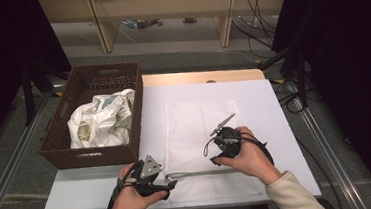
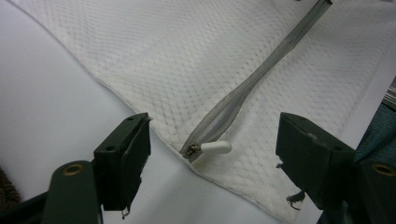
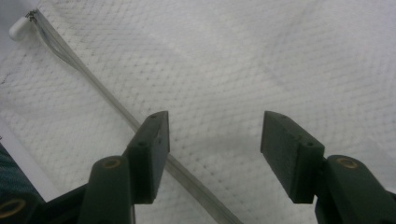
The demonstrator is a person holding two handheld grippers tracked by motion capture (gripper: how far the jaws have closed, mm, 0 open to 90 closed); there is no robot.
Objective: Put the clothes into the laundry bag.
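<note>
A white mesh zip bag (image 1: pixel 200 126) lies flat in the middle of the white table (image 1: pixel 274 107). Its grey zipper (image 1: pixel 199 173) runs along the near edge, with a white pull tab (image 2: pixel 215 147) at the left end. My left gripper (image 1: pixel 171 183) is low at the bag's near left corner. In the left gripper view it (image 2: pixel 215 123) is open, with the tab lying between the jaws and untouched. My right gripper (image 1: pixel 217 154) hovers over the bag's near middle. In the right gripper view it (image 3: pixel 215 116) is open above the mesh (image 3: pixel 257 56), the zipper (image 3: pixel 107 100) passing under its left jaw.
A brown wicker basket (image 1: pixel 137 118) holding crumpled white fabric (image 1: pixel 102 121) stands against the table's left side. Wooden frame legs and cables are on the floor beyond the far edge. Dark curtains flank both sides.
</note>
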